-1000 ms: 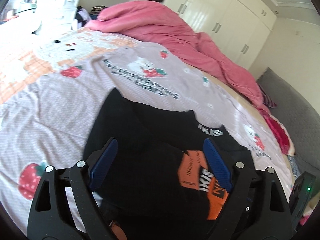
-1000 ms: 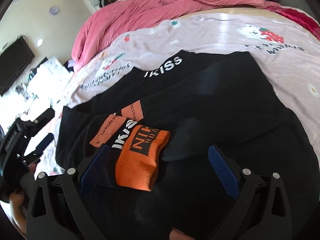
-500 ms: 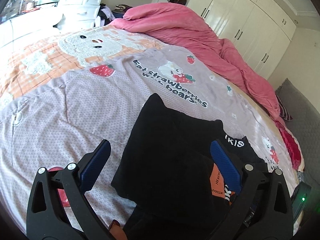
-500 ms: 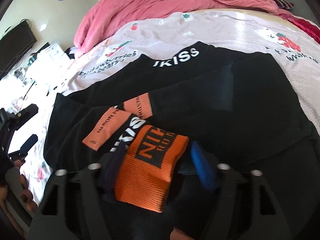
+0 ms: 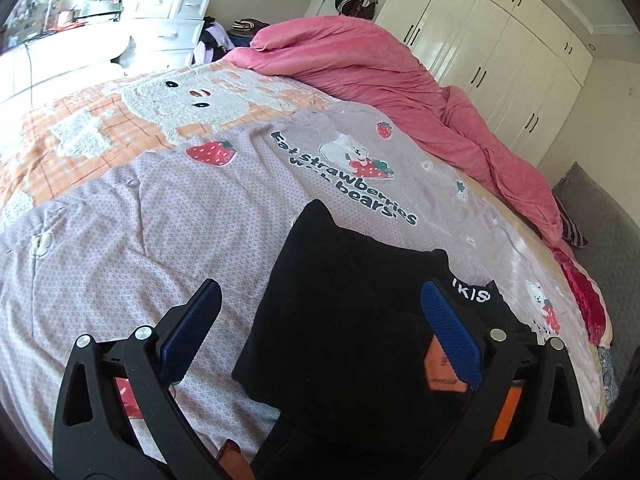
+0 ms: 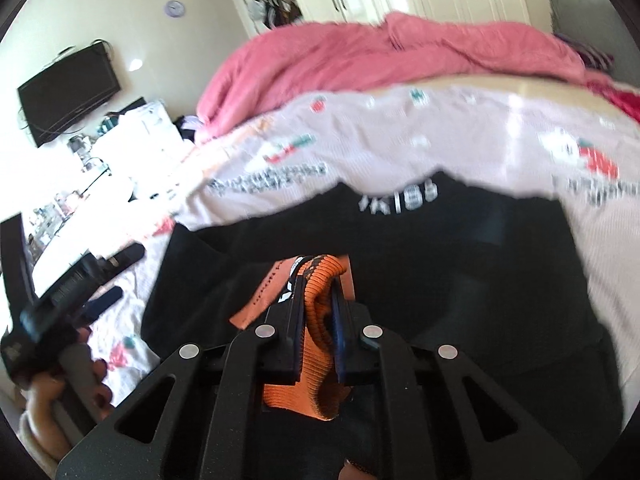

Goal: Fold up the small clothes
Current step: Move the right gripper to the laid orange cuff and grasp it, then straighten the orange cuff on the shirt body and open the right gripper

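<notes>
The right gripper (image 6: 318, 320) pinched the orange cuff (image 6: 316, 300) between its fingers. The left gripper (image 5: 320, 316) hung with fingers spread wide above the black garment (image 5: 340, 320).

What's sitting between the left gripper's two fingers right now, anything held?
Nothing held. In the left wrist view, the left gripper stands open above the bed: between its fingers lie bare strawberry bedspread and the edge of the black garment.
</notes>
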`<state>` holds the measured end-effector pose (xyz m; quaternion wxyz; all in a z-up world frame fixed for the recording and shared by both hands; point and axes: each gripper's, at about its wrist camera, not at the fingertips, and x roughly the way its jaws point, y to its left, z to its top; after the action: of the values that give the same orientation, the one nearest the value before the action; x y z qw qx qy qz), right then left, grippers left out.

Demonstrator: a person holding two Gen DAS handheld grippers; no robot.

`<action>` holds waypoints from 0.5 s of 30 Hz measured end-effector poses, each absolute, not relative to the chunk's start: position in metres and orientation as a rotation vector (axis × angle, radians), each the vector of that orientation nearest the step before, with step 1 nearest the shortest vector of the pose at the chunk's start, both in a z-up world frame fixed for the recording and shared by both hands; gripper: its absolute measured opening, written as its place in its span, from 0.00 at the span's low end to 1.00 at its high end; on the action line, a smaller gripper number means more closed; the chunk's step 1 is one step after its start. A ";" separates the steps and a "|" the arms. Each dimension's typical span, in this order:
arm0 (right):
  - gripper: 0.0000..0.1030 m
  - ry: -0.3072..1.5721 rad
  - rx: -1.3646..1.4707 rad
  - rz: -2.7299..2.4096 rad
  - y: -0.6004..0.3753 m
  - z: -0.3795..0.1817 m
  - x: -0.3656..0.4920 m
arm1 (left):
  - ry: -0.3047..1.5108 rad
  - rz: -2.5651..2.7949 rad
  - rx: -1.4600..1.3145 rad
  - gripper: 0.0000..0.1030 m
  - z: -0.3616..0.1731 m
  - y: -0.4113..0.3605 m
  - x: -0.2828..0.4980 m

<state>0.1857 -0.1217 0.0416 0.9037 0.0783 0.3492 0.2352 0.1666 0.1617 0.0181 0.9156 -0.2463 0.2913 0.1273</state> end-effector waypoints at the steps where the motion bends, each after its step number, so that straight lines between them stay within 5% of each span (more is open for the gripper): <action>1: 0.10 0.706 0.148 0.484 -0.122 0.048 0.186 | 0.598 0.264 -0.509 0.91 0.018 0.162 0.166; 15: 0.10 0.565 0.017 0.319 -0.172 0.088 0.205 | 0.598 0.247 -0.478 0.91 0.019 0.155 0.169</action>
<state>0.2052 -0.1717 0.0884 0.9478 0.0083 0.2778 0.1565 0.1692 0.1554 0.0193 0.9202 -0.2328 0.2908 0.1200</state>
